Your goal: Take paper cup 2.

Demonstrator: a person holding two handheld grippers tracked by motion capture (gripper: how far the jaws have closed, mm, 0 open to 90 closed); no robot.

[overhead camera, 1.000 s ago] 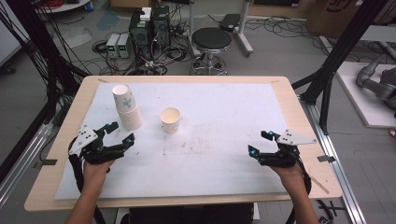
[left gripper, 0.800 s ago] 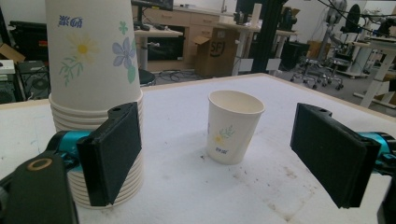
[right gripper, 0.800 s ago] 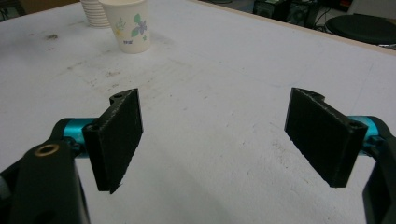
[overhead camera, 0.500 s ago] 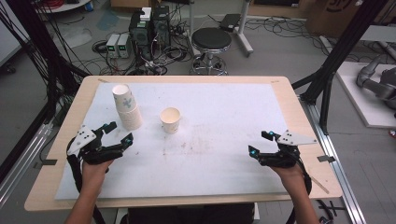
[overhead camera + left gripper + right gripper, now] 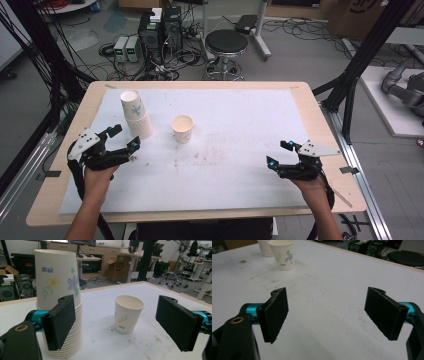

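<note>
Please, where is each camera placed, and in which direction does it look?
High view: above the person's side, looking forward and down on the table; both forearms, left tongs and right tongs.
Left gripper view: on the left tongs, facing the cup stack and single cup.
Right gripper view: on the right tongs, looking across the table.
All share the single cup.

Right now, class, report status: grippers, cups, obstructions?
Left gripper open, empty, near inverted stack of floral paper cups. Right gripper open, empty. Single upright paper cup stands apart. Nothing between.
</note>
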